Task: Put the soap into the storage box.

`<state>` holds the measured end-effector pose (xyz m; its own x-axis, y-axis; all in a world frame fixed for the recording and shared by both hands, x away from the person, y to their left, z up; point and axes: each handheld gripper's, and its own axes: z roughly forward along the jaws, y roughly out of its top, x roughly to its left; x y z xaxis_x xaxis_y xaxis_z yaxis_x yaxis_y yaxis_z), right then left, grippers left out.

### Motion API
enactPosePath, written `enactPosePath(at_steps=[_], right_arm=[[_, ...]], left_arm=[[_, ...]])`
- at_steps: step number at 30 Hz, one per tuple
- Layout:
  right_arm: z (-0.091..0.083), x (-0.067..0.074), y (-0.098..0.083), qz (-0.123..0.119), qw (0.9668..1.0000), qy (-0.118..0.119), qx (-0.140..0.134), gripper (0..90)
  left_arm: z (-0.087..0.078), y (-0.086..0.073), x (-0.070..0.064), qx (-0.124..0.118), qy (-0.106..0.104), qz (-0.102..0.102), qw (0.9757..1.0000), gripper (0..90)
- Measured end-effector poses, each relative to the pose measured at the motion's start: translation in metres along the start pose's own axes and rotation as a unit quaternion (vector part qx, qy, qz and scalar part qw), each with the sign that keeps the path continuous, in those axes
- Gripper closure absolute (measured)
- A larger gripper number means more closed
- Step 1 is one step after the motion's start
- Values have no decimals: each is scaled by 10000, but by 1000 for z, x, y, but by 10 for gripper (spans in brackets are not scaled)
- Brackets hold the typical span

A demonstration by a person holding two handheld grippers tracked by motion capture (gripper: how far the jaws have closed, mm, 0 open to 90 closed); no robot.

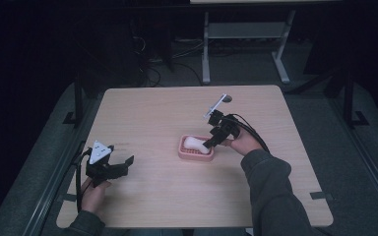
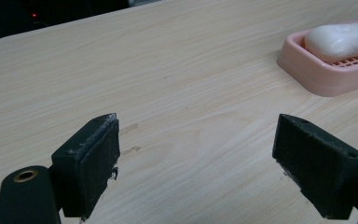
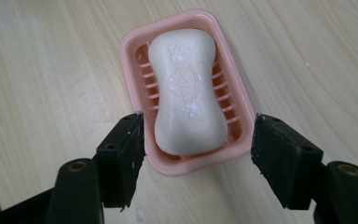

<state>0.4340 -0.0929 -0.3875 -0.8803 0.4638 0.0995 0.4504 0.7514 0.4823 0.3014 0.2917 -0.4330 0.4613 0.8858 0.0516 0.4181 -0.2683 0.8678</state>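
Observation:
A white bar of soap (image 3: 186,93) lies lengthwise in a pink slotted soap dish (image 3: 135,60) on the wooden table (image 1: 162,113). In the high view the dish (image 1: 189,154) sits near the table's middle, with the soap (image 1: 195,143) on it. My right gripper (image 3: 198,144) is open, its jaws wide apart on either side of the dish's near end, touching neither soap nor dish as far as I can tell. My left gripper (image 1: 119,164) rests low over the table's front left, open, with bare wood between its jaws (image 2: 196,158). The dish (image 2: 326,74) shows at its upper right.
A person's hands and grey sleeves (image 1: 270,182) come in from the front edge. Beyond the table's far edge stand the legs of another desk (image 1: 206,49) and cables on a dark floor. Bare wood lies around the dish.

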Motion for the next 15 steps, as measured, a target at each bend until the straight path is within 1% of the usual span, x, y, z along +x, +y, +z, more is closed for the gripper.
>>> enactPosePath(at_steps=[6,9,13,15], right_arm=[[-11,1,-7,37,10000,-40,-64,338],[-14,2,-12,51,9999,-48,-82,332],[-17,2,-17,102,9999,-65,-83,325],[-19,2,-21,106,9999,-80,-108,323]], left_arm=[[0,0,0,-6,-7,15,10000,141],[1,0,-1,-28,-8,12,10000,141],[0,0,-1,11,-2,37,10000,141],[1,0,-1,6,-5,18,10000,141]])
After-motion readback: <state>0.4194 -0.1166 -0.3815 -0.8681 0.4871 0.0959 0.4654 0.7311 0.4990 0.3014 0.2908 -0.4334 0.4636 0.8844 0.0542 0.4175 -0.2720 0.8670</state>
